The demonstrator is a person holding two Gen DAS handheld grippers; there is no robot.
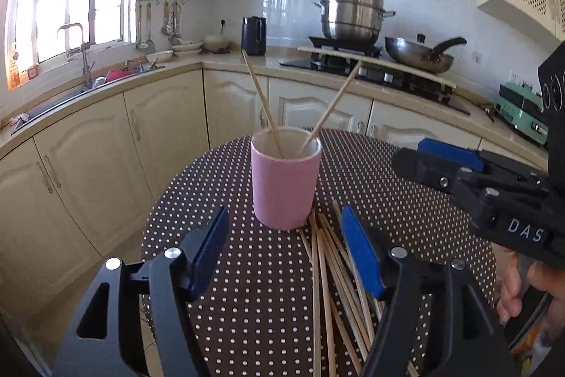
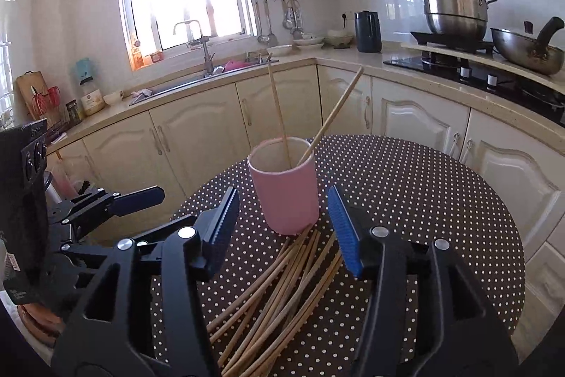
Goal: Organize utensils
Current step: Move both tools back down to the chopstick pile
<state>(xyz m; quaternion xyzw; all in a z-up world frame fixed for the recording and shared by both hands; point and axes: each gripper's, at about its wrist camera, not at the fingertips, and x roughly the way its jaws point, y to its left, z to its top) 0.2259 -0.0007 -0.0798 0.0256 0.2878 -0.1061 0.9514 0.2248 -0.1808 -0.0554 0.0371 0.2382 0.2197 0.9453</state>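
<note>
A pink cup [image 1: 285,186] [image 2: 286,193] stands upright on the dotted round table [image 1: 406,200] [image 2: 423,200]. Two wooden chopsticks [image 1: 261,98] [image 2: 279,108] lean out of it in a V. Several more chopsticks [image 1: 328,278] [image 2: 282,292] lie in a loose pile on the cloth just in front of the cup. My left gripper [image 1: 286,235] hovers open over the near side of the cup, nothing between its blue pads. My right gripper [image 2: 282,218] is open too, above the pile and short of the cup. In the left wrist view the right gripper [image 1: 459,172] reaches in from the right.
Cream cabinets and a counter curve behind the table. A sink with a tap [image 2: 197,41] lies under the window. A black kettle [image 2: 367,30], a steel steamer pot [image 2: 453,6] and a wok [image 2: 526,50] sit on the counter and stove. A hand [image 1: 522,285] holds the right gripper.
</note>
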